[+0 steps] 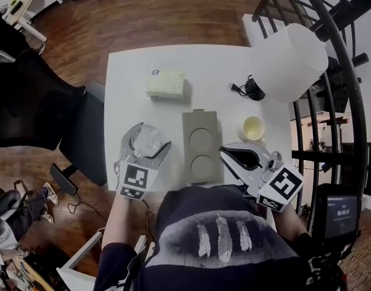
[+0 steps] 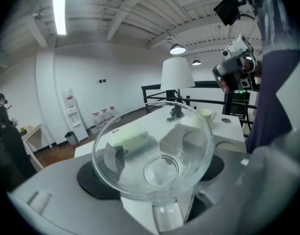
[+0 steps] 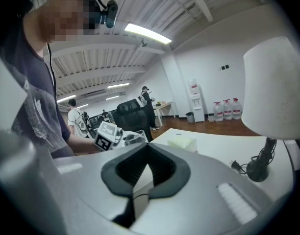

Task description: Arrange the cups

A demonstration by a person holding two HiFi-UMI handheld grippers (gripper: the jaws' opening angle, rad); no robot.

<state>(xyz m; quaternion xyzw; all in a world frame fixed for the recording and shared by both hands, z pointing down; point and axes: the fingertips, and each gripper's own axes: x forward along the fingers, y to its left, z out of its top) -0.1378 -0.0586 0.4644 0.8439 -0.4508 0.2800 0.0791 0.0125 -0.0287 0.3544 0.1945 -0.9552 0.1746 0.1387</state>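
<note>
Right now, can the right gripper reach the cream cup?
Probably yes: the cream cup stands clear just beyond the right gripper, nothing between them, though its shut jaws must open first.

Left tongs (image 1: pixel 150 140) angled downward, jaws clamped on a glass cup (image 2: pixel 152 153); right tongs (image 1: pixel 229 153) empty, jaws fully together.

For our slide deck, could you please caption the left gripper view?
Left gripper holding a clear glass cup, with the white table and lamp beyond.
</note>
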